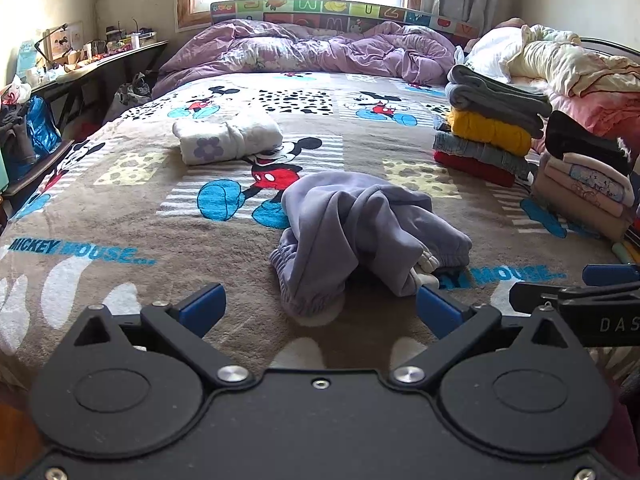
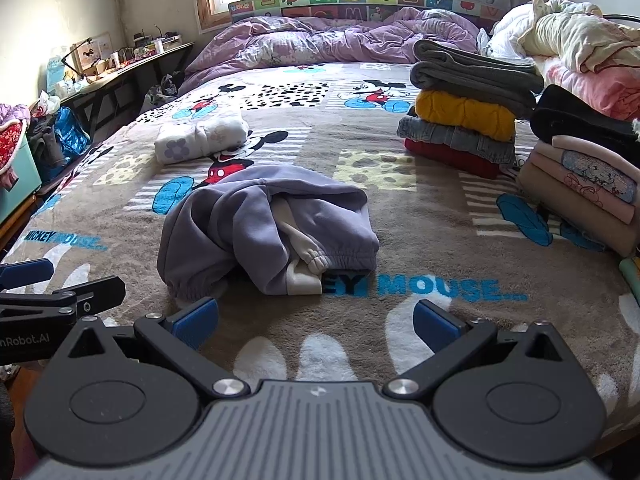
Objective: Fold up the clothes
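A crumpled lavender sweatshirt [image 1: 360, 232] [image 2: 264, 232] with cream lining lies on the Mickey Mouse blanket [image 1: 120, 216] [image 2: 420, 216], just beyond both grippers. My left gripper [image 1: 320, 310] is open, its blue pads wide apart, hovering short of the garment's near cuff. My right gripper [image 2: 316, 320] is open too, with nothing between its pads, close to the sweatshirt's front hem. The right gripper's fingers show at the right edge of the left wrist view [image 1: 576, 292]. The left gripper's fingers show at the left edge of the right wrist view [image 2: 60, 296].
A folded white floral garment [image 1: 224, 138] [image 2: 198, 140] lies farther back on the left. Two stacks of folded clothes [image 1: 488, 128] [image 2: 464, 120] [image 2: 584, 180] stand at the right. A rumpled purple duvet [image 1: 304, 48] and loose bedding [image 1: 560, 60] fill the far end. A cluttered desk [image 1: 80, 60] is left.
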The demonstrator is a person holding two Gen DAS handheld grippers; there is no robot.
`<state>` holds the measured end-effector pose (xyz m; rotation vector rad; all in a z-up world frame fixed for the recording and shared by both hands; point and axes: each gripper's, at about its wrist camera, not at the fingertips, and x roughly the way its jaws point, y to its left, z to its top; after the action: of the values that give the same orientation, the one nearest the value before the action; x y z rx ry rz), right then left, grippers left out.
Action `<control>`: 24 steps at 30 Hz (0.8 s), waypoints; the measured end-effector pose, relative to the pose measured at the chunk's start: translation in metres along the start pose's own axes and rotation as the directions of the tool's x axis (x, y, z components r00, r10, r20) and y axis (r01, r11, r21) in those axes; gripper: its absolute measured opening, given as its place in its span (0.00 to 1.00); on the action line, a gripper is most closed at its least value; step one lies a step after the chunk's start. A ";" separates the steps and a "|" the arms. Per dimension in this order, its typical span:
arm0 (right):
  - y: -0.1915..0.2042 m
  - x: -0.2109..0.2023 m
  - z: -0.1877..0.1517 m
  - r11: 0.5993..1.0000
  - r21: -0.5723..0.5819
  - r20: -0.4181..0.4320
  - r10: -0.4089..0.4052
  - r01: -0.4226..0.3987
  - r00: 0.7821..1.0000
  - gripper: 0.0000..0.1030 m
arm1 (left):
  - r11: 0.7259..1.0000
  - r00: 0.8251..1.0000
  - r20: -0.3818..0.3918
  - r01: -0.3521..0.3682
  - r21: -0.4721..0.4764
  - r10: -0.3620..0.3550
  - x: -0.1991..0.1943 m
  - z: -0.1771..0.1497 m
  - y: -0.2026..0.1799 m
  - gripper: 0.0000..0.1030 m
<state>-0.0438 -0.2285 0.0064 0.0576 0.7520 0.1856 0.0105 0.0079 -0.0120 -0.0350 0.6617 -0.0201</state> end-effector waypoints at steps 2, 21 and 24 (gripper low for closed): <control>-0.001 0.000 0.000 1.000 0.001 0.000 0.000 0.000 1.000 1.00 | 1.000 1.000 0.001 0.000 -0.001 0.000 0.000 0.000 0.000 1.00; -0.001 0.008 -0.001 1.000 0.001 -0.020 0.002 -0.002 1.000 1.00 | 1.000 1.000 -0.006 0.009 -0.004 -0.009 0.006 -0.003 0.001 1.00; -0.001 0.010 0.000 1.000 0.001 -0.022 0.002 -0.002 1.000 1.00 | 1.000 1.000 -0.003 0.010 -0.002 -0.010 0.007 -0.003 0.001 1.00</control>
<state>-0.0367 -0.2280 -0.0006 0.0574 0.7743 0.1884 0.0144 0.0083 -0.0189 -0.0405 0.6643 -0.0295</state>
